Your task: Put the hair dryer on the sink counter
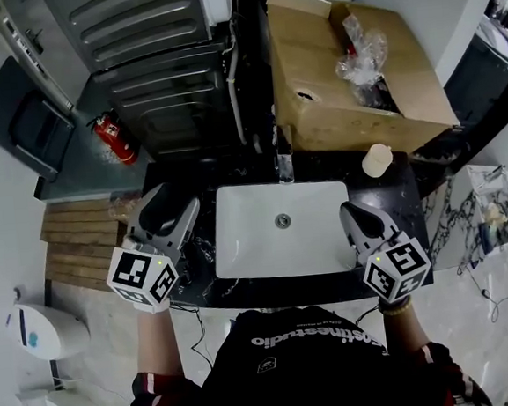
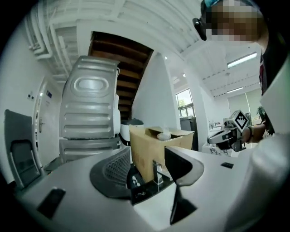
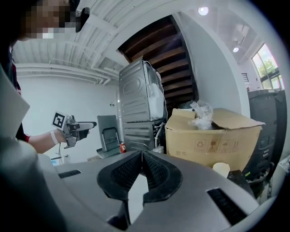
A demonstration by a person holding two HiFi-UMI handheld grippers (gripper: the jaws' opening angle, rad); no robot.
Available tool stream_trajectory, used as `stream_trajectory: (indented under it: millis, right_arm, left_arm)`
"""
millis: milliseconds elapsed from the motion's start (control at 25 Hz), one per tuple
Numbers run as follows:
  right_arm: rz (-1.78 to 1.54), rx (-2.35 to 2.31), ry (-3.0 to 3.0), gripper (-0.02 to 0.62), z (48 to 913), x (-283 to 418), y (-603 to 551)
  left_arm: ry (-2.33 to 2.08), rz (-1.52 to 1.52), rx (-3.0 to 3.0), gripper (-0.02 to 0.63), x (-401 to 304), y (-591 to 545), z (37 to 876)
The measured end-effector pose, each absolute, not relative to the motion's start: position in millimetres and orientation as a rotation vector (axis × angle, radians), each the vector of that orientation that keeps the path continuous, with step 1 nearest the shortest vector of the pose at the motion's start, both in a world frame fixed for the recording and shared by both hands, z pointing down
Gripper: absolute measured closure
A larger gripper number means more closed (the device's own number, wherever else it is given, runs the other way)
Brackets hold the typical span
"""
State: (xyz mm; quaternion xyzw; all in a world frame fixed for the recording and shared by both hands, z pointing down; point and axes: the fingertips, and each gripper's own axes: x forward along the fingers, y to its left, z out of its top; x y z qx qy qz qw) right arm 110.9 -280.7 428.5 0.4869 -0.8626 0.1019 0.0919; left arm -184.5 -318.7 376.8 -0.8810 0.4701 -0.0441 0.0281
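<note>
The black stone sink counter [image 1: 412,194] holds a white basin [image 1: 249,242] with a chrome faucet [image 1: 284,160] behind it. My left gripper [image 1: 173,205] hovers over the counter's left end. Its jaws stand apart, and between them the left gripper view [image 2: 145,167] shows only the faucet [image 2: 157,171] and dark counter. My right gripper [image 1: 350,209] is over the counter to the right of the basin. Its pads [image 3: 142,154] meet at the tips with nothing held. I cannot make out the hair dryer in any view. A thin dark cable [image 1: 194,322] hangs off the counter's front edge below the left gripper.
A large open cardboard box [image 1: 342,93] with a plastic bag in it stands behind the counter. A cream cup [image 1: 377,159] sits at the back right. Grey stacked appliances [image 1: 162,64] and a red fire extinguisher [image 1: 118,139] stand at the back left, wooden slats [image 1: 81,248] at the left.
</note>
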Motion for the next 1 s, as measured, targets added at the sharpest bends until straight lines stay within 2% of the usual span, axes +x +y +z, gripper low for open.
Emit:
stream_trajectory:
  millis: [280,560,760,1000]
  right_arm:
    - [0.267,1.451,-2.582,0.554,410,117,-282]
    - [0.244,1.451,-2.611,0.554,396,116,-285]
    - [0.218,1.453,-2.641,0.554,385,111,-285]
    - [0.135,1.47,-2.679,0.555,371,106,-283]
  left_arm:
    - [1.455,0.093,-2.603,0.448,-146,-308,325]
    - [1.43,0.163,-2.674,0.555,-115,-302,328]
    - [1.404,0.168,-2.764,0.591,-101,-292,343]
    - [1.34,0.139,-2.815,0.591,-88,-286,352]
